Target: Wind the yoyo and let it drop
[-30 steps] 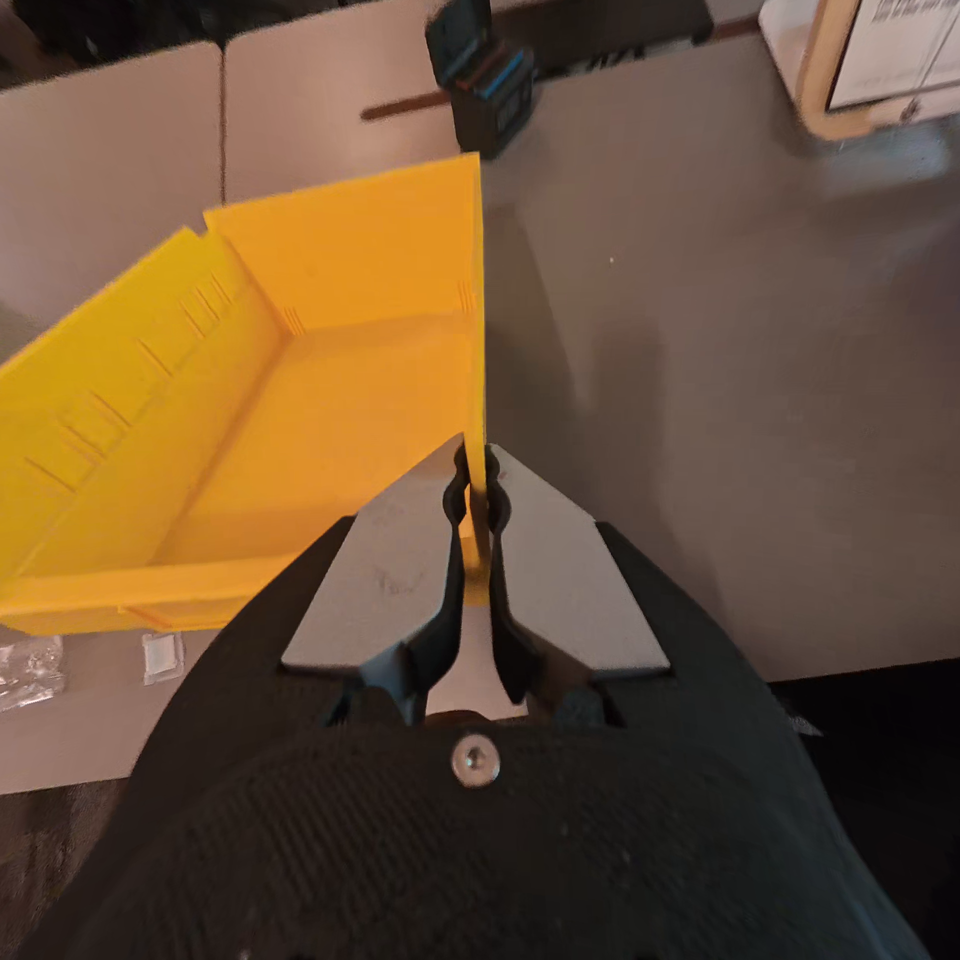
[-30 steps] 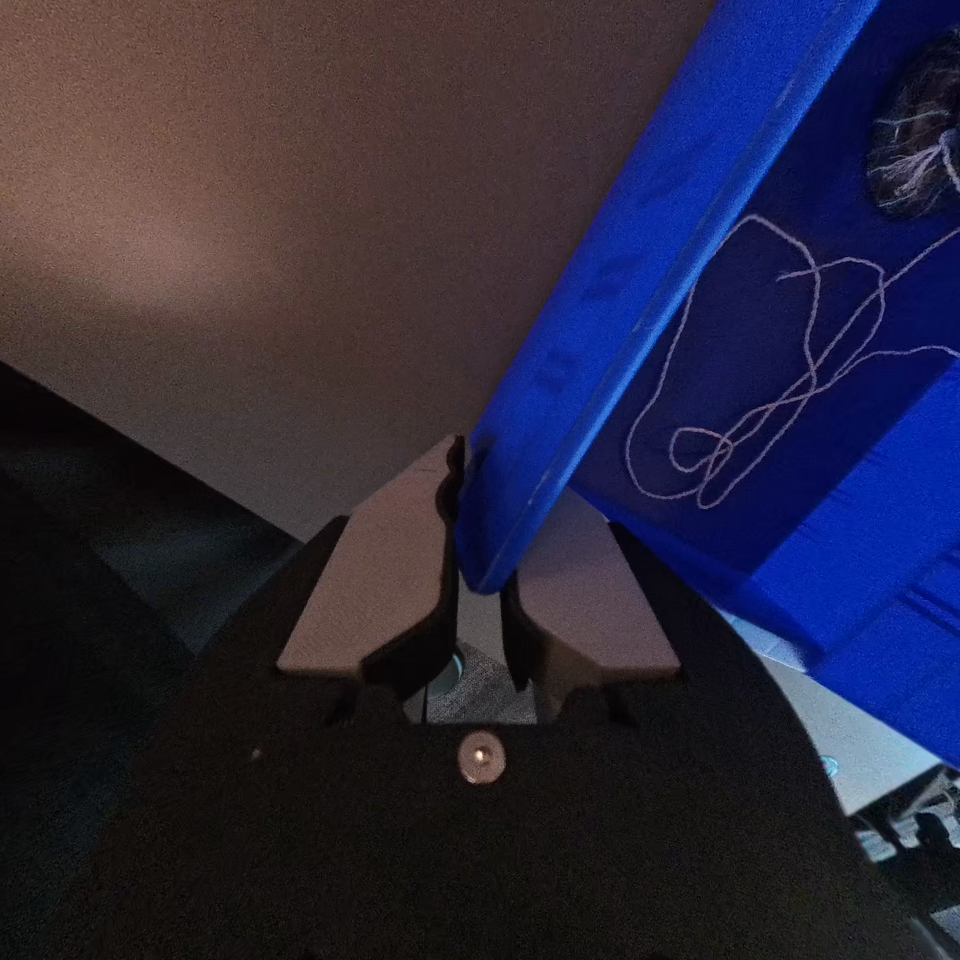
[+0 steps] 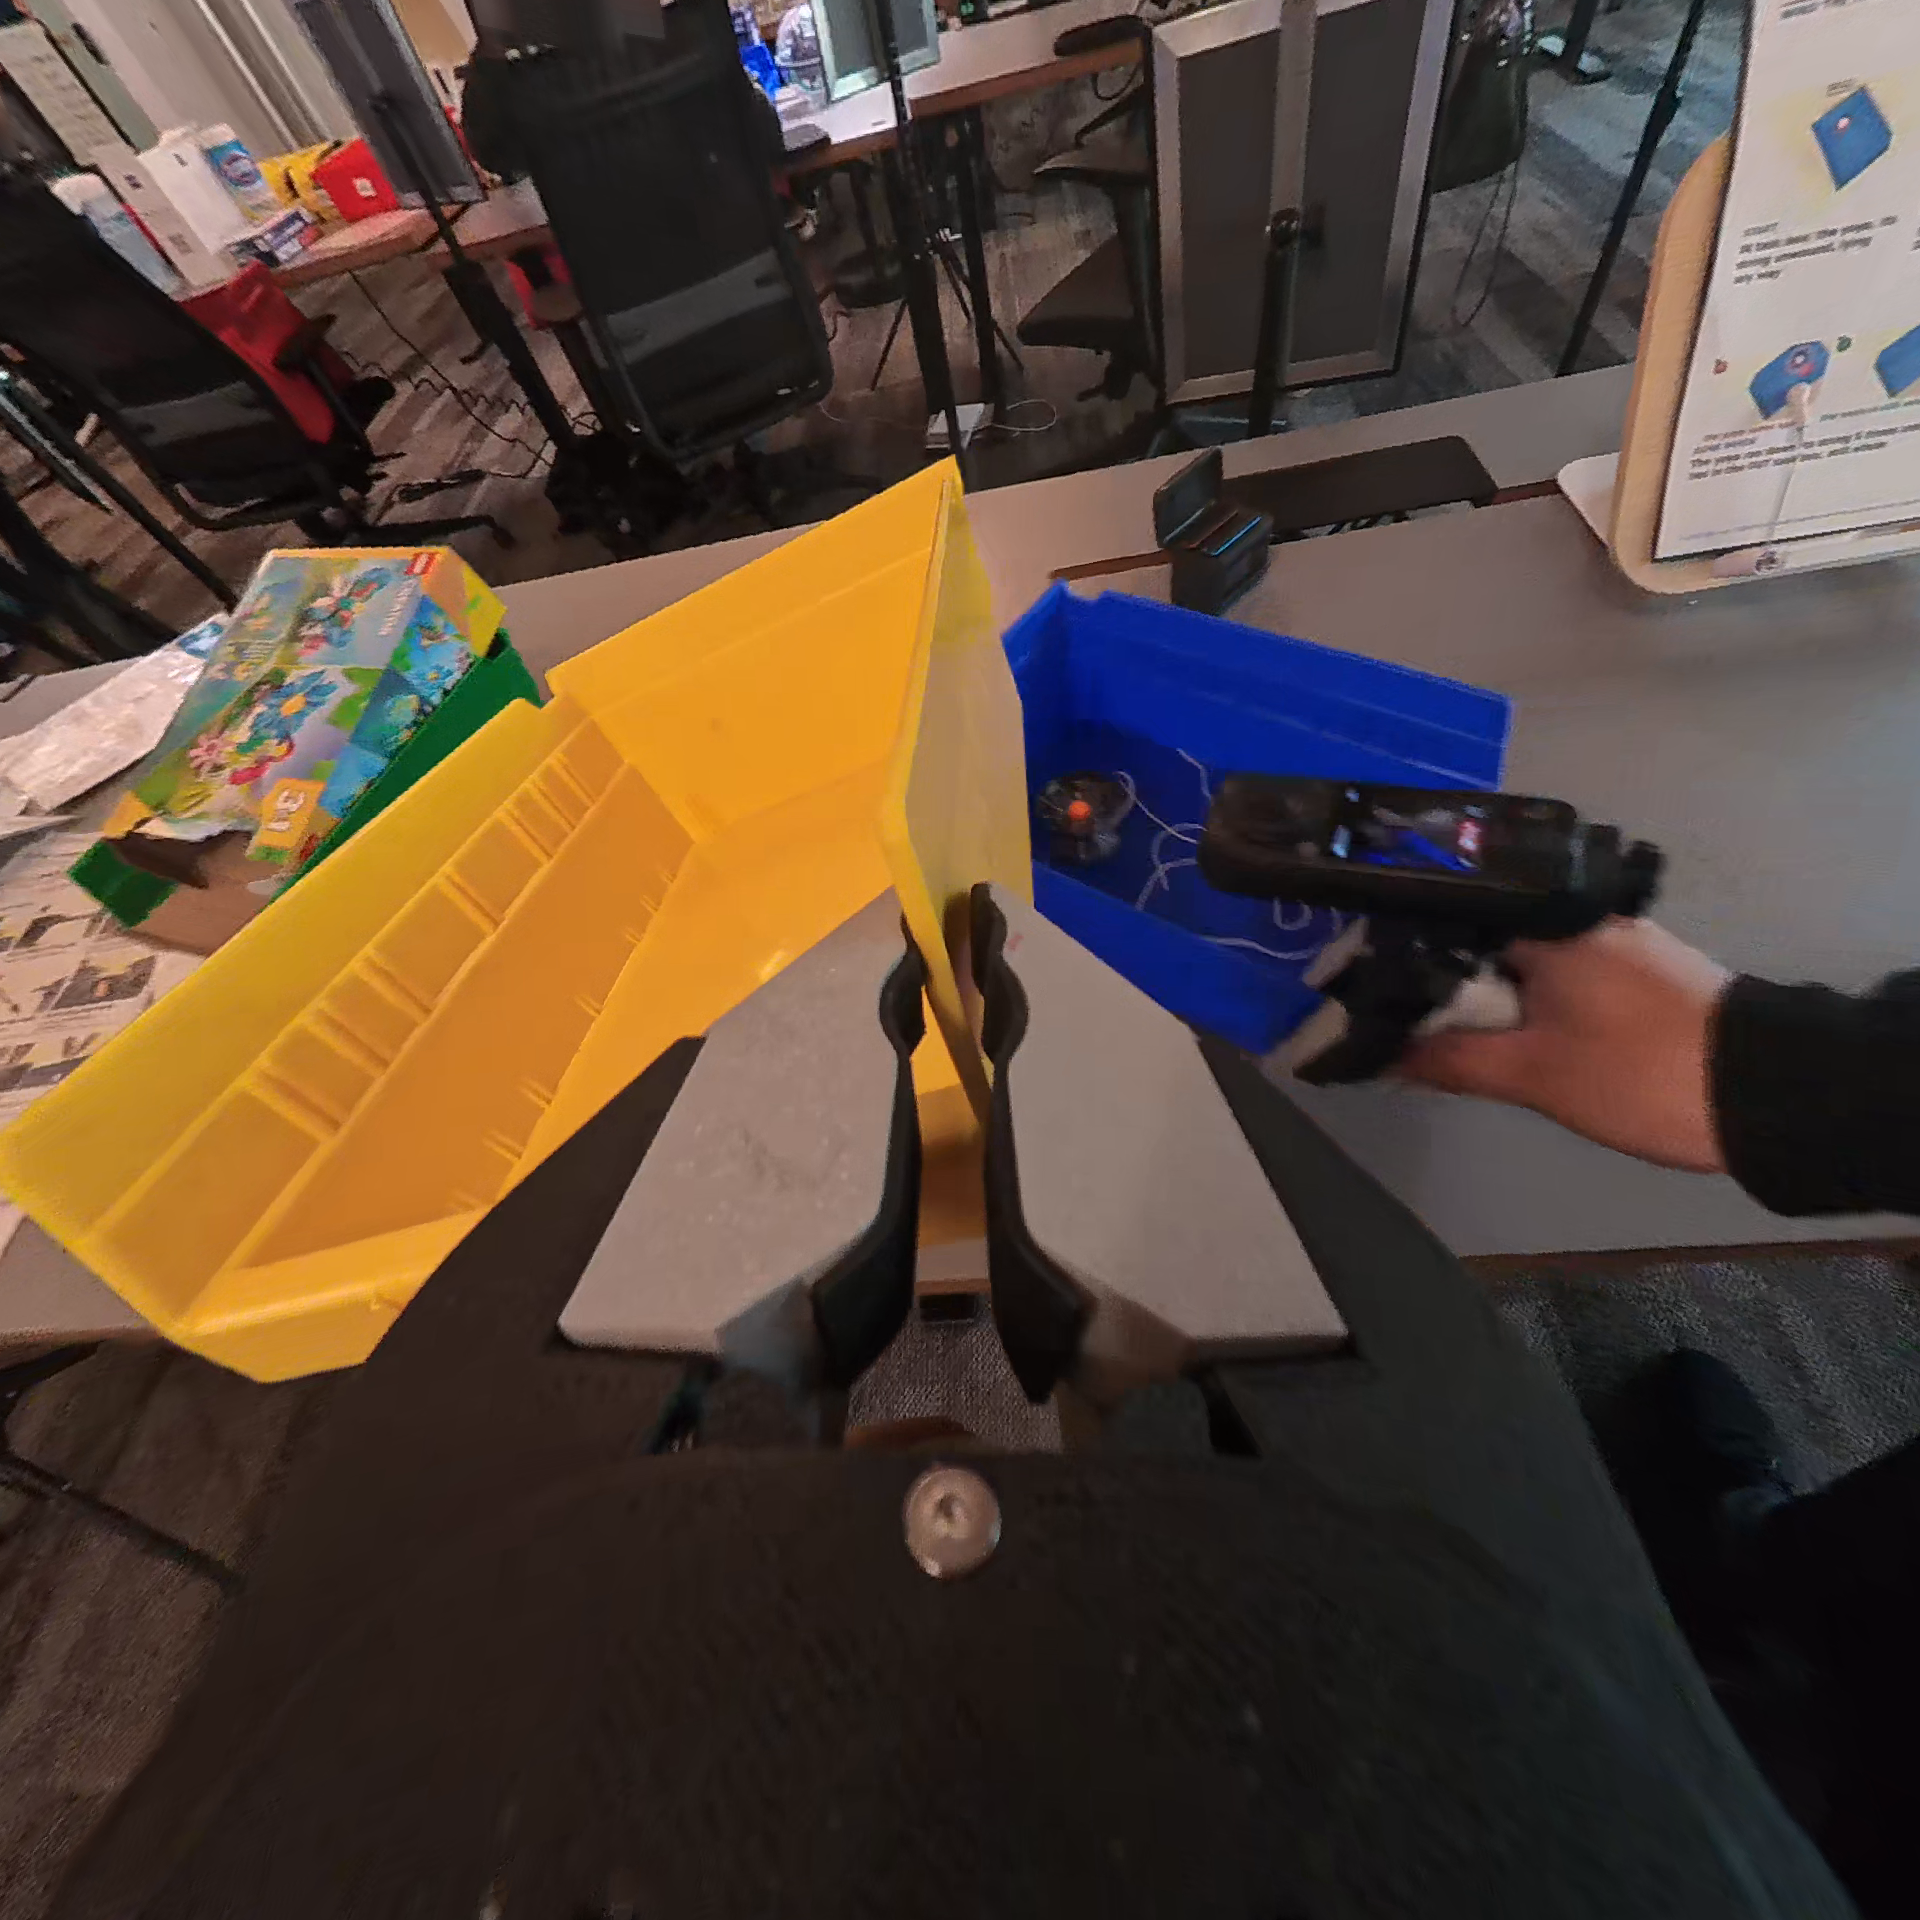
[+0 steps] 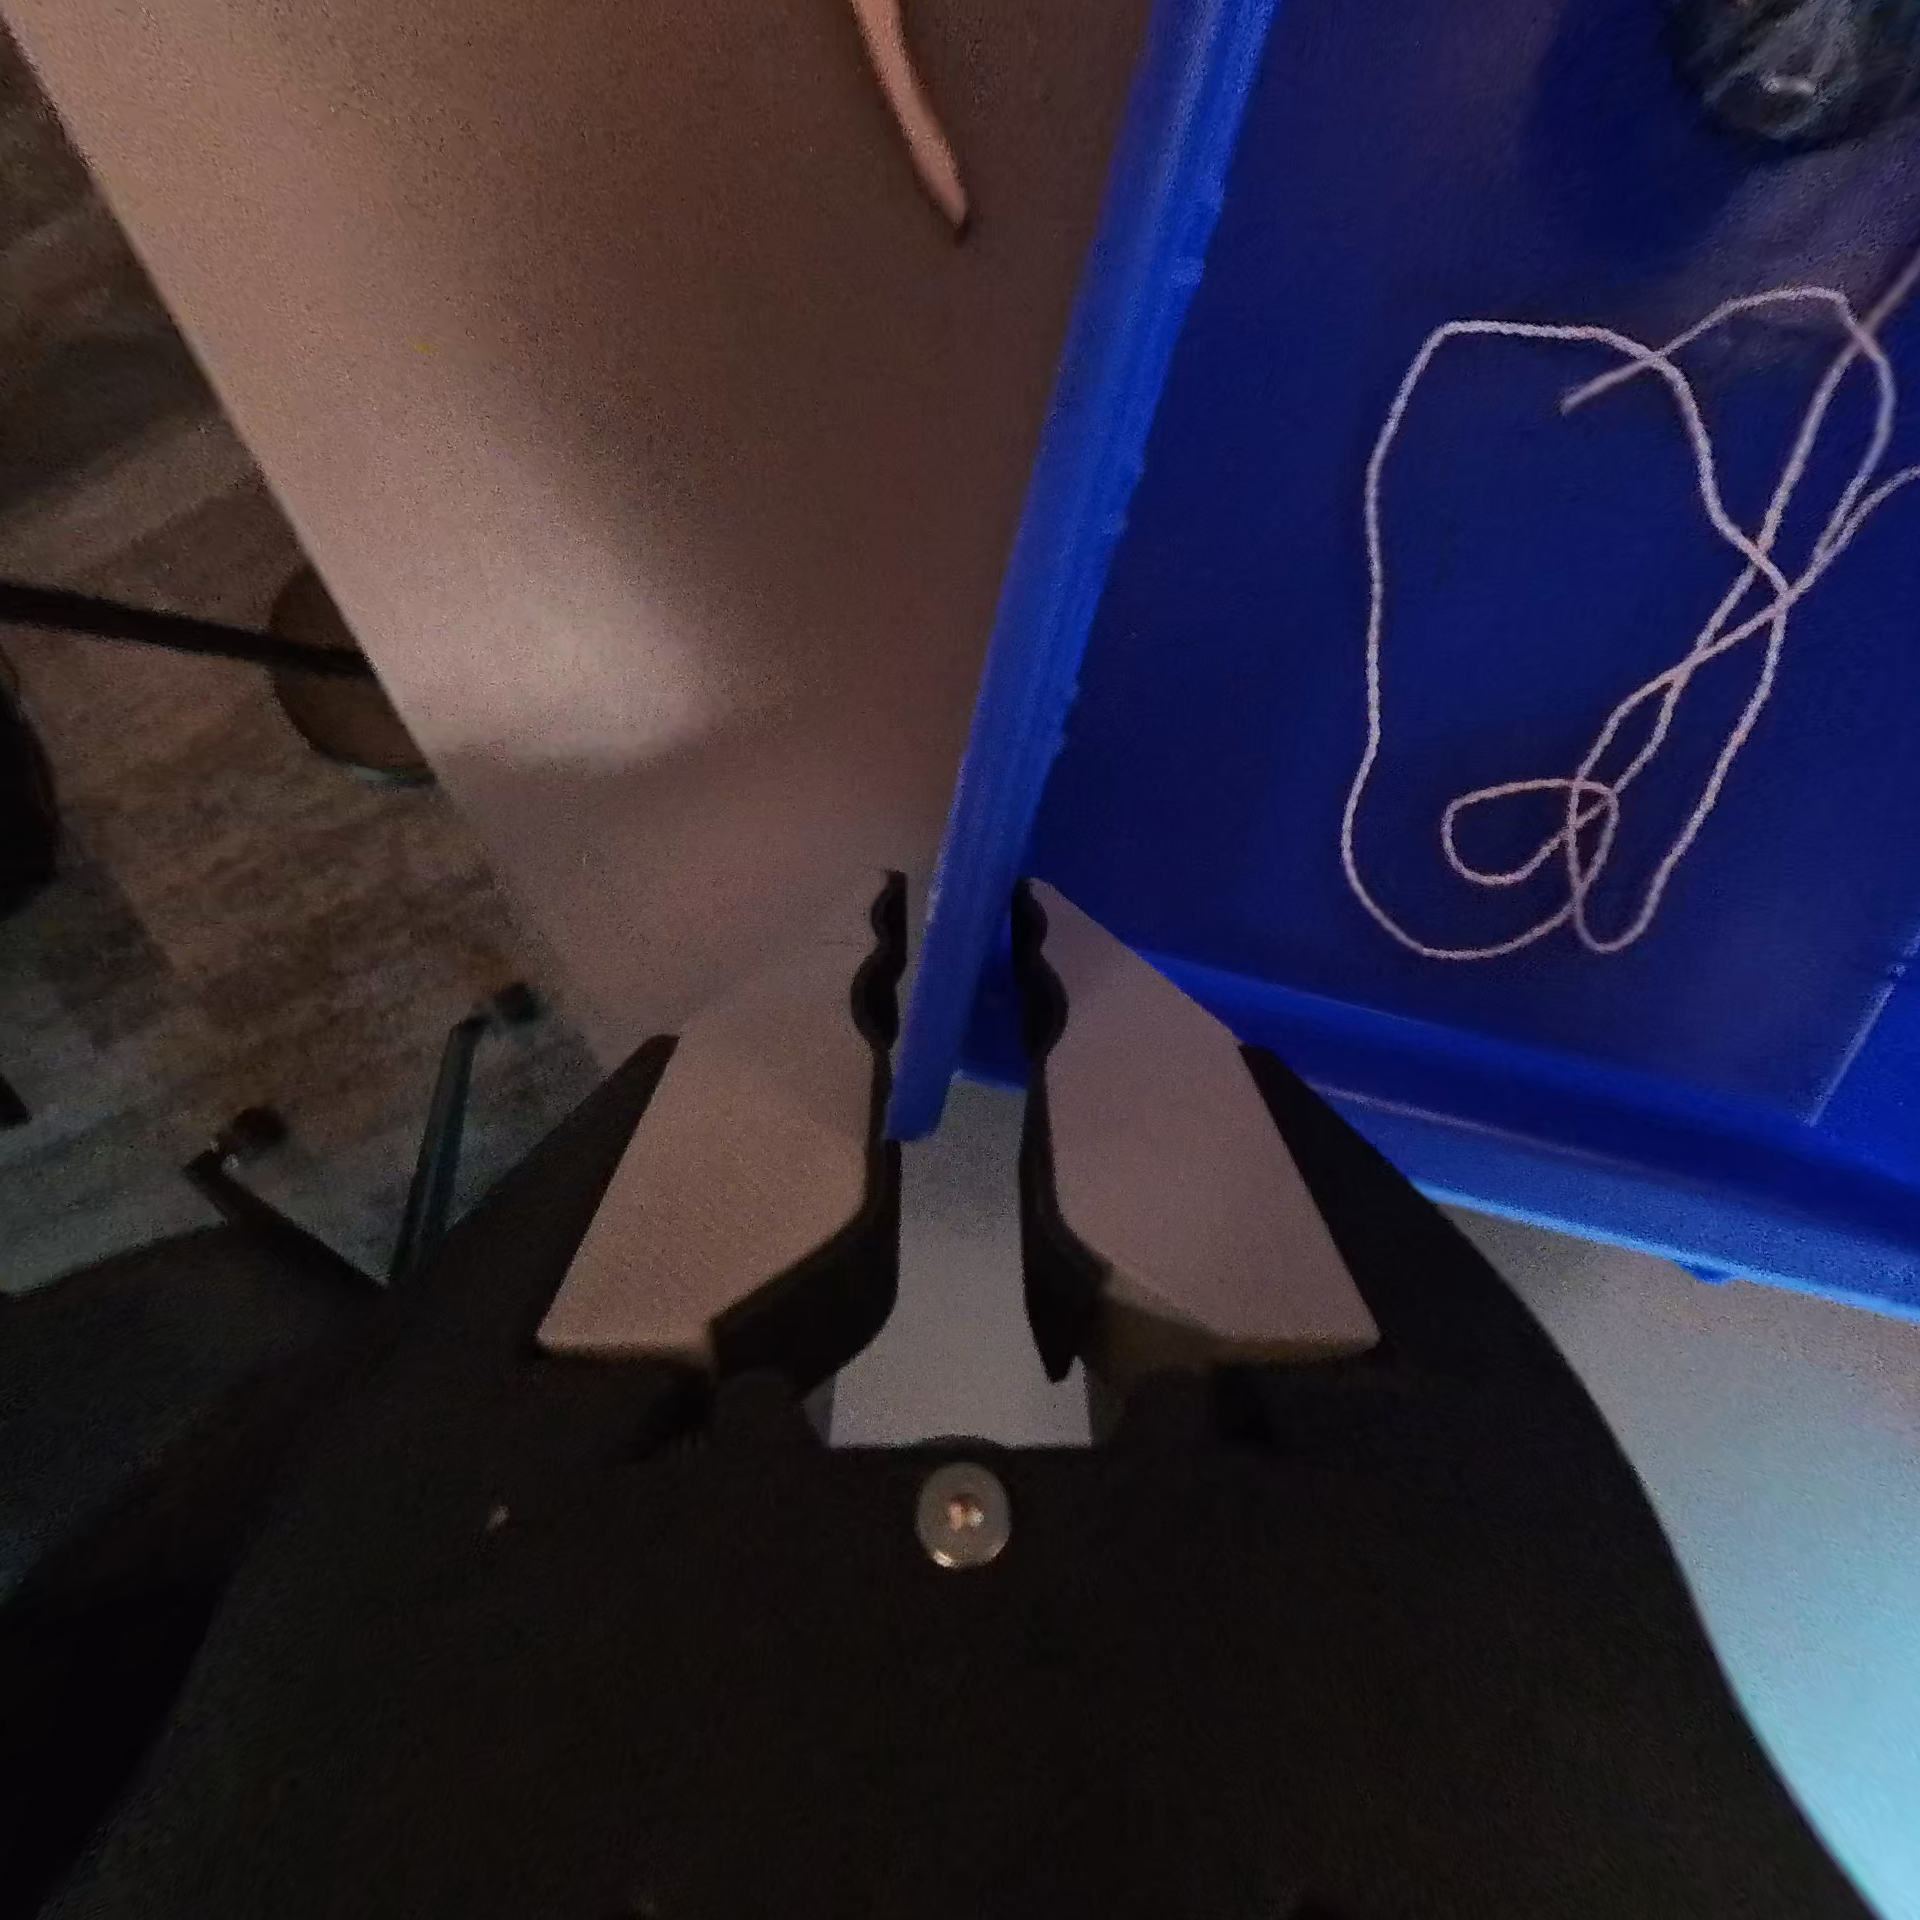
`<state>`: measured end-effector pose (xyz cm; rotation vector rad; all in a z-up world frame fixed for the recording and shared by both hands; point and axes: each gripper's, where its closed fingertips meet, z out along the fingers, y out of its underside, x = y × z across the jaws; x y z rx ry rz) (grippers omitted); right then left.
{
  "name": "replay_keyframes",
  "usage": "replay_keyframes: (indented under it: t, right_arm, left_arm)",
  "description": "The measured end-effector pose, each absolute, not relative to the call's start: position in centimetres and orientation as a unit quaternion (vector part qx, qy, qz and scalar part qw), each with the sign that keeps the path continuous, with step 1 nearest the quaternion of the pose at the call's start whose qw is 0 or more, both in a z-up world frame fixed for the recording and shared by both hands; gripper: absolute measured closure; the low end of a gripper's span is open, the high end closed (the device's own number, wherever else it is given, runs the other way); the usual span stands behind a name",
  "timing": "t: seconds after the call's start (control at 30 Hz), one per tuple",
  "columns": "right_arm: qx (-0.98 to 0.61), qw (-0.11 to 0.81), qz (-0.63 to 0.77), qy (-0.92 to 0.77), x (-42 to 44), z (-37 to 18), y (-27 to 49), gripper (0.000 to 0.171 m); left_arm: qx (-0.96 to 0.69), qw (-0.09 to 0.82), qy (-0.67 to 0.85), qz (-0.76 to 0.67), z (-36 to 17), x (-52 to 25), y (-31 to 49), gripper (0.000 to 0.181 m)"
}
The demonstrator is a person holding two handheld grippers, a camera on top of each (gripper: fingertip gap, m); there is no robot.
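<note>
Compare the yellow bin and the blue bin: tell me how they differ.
The yellow bin is empty; the blue bin holds the yoyo and its loose string. The left tool pinches the yellow bin's wall tightly; the right tool straddles the blue bin's wall with a gap. Both are open-topped plastic bins, each with a wall between a tool's fingers.

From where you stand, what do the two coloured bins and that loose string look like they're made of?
The yellow bin and the blue bin look like moulded hard plastic: thin stiff walls, uniform colour, a slight sheen; the yellow one shows moulded ribs. The string looks like thin, matte, pale cotton-like thread, lying limp in loops, though the fibre itself can't be told.
</note>
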<state>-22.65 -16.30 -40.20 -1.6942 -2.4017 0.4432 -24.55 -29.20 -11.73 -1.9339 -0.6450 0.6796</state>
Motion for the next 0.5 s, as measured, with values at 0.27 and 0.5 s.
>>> replay_keyframes:
  t: [0.27, 0.5]
  right_arm:
    - [-0.703, 0.121, 0.188, -0.675, -28.9, -38.4, -15.1, 0.168]
    - [-0.75, -0.114, 0.27, -0.593, -29.4, -37.6, -23.6, 0.12]
  left_arm:
    - [-0.781, 0.455, -0.298, 0.305, -11.6, -22.8, -34.4, 0.178]
    - [-0.777, 0.452, -0.316, 0.303, -12.7, -22.5, -35.8, 0.178]
